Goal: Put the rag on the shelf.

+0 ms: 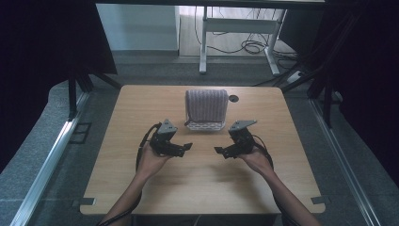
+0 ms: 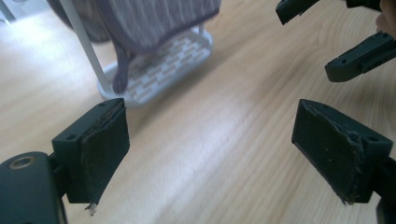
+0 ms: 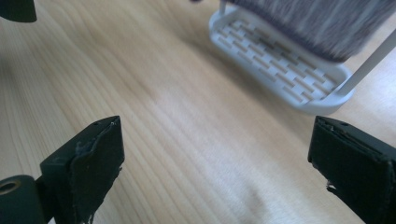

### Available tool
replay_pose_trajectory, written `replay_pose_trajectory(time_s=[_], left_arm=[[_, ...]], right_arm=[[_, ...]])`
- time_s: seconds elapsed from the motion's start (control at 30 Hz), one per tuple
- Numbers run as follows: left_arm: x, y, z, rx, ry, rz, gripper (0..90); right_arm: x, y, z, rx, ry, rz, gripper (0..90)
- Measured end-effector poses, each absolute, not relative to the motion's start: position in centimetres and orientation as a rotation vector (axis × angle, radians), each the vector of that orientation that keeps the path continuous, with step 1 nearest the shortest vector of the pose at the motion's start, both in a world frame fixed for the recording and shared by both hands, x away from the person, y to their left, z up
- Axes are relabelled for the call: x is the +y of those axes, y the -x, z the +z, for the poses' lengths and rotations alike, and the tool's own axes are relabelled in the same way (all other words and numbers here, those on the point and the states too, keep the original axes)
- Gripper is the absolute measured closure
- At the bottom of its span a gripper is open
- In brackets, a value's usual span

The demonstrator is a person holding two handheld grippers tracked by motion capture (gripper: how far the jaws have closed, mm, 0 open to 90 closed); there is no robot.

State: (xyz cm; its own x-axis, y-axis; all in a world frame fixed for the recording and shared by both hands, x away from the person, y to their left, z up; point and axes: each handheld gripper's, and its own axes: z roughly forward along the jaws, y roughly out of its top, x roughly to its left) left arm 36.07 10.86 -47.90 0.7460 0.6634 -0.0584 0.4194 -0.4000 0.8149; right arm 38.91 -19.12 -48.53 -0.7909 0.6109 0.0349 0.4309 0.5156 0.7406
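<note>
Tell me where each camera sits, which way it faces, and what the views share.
High view: above the person's side, looking forward and down on the wooden table; both forearms enter from the bottom, left tongs and right tongs held open.
Left gripper view: rides the left tongs, looking past its jaws at the towel rack's white base; right tongs at upper right.
Right gripper view: rides the right tongs, facing the same base.
Shared: striped towel on its rack.
</note>
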Motion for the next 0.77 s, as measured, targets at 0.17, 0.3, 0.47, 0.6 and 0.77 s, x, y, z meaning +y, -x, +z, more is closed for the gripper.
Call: replay_pose_trajectory(time_s=[0.17, 0.3, 0.47, 0.6, 0.77], left_arm=[[10.8, -35.0, -50.5, 0.840, -2.101, 0.337, 11.2], [10.6, -34.7, -52.1, 0.854, -2.131, 0.300, 11.2], [10.3, -34.5, -54.4, 0.881, -2.250, 0.312, 10.7], [10.5, -34.6, -54.4, 0.877, -2.255, 0.315, 10.1], [10.5, -34.6, -54.4, 0.890, -2.248, 0.319, 9.7]], right_arm=[[-18.8, -38.2, -50.6, 2.568, -0.891, 1.099, 3.4], [-18.5, -37.8, -51.9, 2.593, -0.894, 1.055, 2.2], [-18.4, -37.3, -54.3, 2.598, -0.869, 1.029, 0.0], [-18.3, -37.1, -54.5, 2.581, -0.845, 1.042, 0.0], [-18.3, -37.1, -54.6, 2.580, -0.844, 1.042, 0.0]])
